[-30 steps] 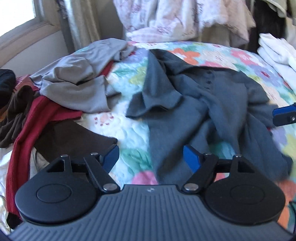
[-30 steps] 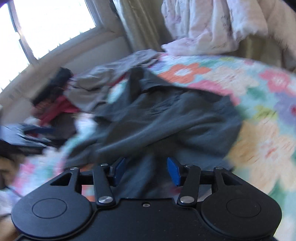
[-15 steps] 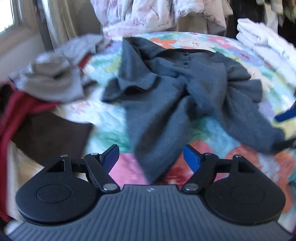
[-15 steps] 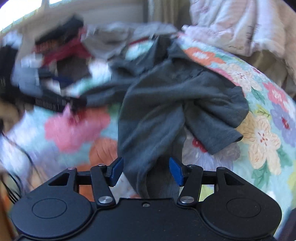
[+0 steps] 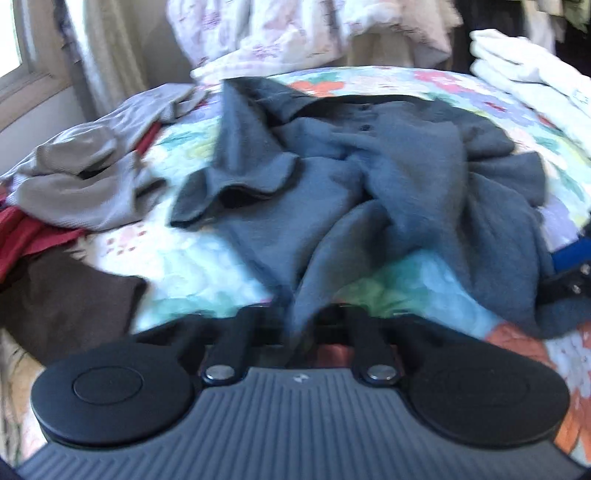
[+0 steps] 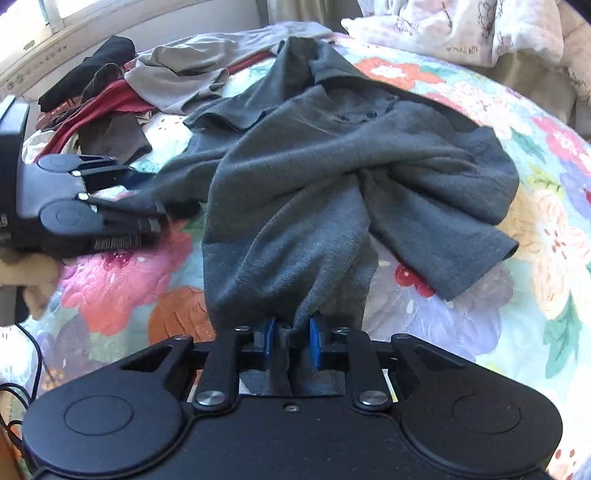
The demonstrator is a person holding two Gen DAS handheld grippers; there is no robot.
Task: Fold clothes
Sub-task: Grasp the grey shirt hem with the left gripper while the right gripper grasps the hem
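A dark grey polo shirt lies crumpled on the floral quilt, collar and buttons at the far end; it also shows in the right wrist view. My left gripper is shut on a bottom corner of the shirt's hem. My right gripper is shut on the other bottom corner, the cloth bunched between its blue pads. The left gripper also appears at the left of the right wrist view, pinching the hem.
A heap of grey, red and brown clothes lies at the left of the bed. Folded white clothes are stacked at the far right. Pale bedding hangs behind. A window is at the left.
Both grippers were open above the shirt; they have come down to its near hem and closed on it, one at each corner.
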